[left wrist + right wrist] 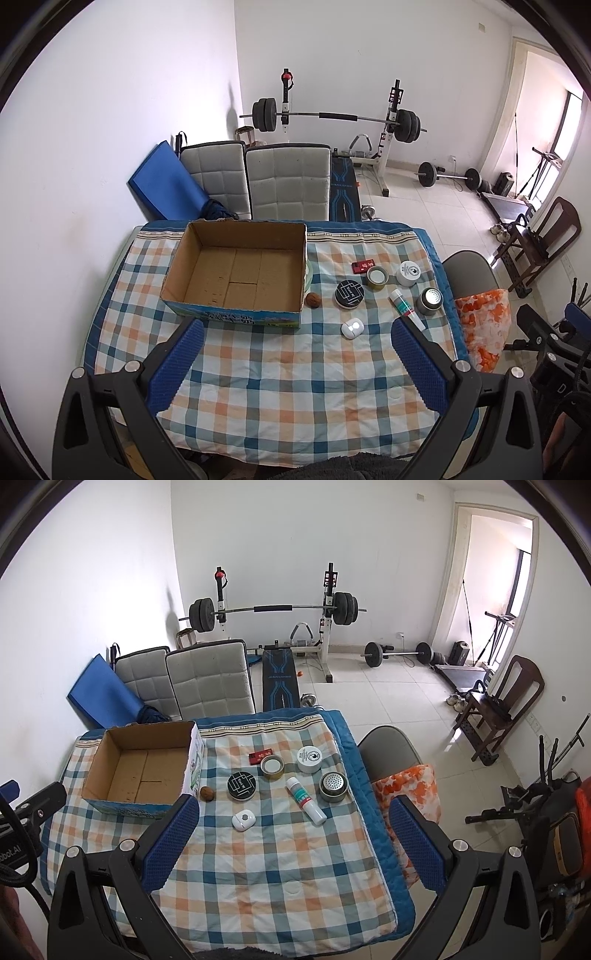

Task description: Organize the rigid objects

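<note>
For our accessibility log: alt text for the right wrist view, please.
An open right gripper hovers over a checked tablecloth; an empty cardboard box sits left, beside a walnut, black tin, white tube, jars and a small white case.

Table under checked cloth (258, 369), cardboard box (236, 273), small containers right of it

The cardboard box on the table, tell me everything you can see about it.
The box is open-topped brown corrugated cardboard, with no top flaps visible. Its outer walls are printed blue and green. It looks empty, with the bottom flaps closed and their seams showing. It sits upright on the checked cloth at the table's far left, its back edge near the two padded chair backs. A small brown ball lies just off its near right corner; whether they touch is unclear.
</note>
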The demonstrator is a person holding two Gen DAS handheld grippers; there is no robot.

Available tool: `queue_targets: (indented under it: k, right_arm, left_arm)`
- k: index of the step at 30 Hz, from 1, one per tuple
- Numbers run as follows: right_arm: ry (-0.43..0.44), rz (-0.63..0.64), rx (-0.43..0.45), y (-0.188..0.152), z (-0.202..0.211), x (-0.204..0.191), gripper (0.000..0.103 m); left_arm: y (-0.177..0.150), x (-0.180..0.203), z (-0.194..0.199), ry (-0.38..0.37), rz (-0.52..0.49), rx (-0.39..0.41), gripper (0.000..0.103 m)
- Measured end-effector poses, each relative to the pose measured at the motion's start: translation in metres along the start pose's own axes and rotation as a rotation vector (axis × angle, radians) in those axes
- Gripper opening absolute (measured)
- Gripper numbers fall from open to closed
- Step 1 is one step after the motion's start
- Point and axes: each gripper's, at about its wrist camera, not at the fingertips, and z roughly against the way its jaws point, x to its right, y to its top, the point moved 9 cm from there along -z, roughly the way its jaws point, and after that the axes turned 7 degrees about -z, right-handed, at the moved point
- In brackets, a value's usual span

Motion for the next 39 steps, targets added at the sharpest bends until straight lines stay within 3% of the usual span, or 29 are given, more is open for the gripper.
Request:
queue_targets:
  k: [39]
  right_arm:
    - [0.007,0.011,0.019,0.003,0.011,-0.012,0.103]
  left_arm:
    - [-0.002,0.000,0.001,-0.004,0.000,-0.002,0.103]
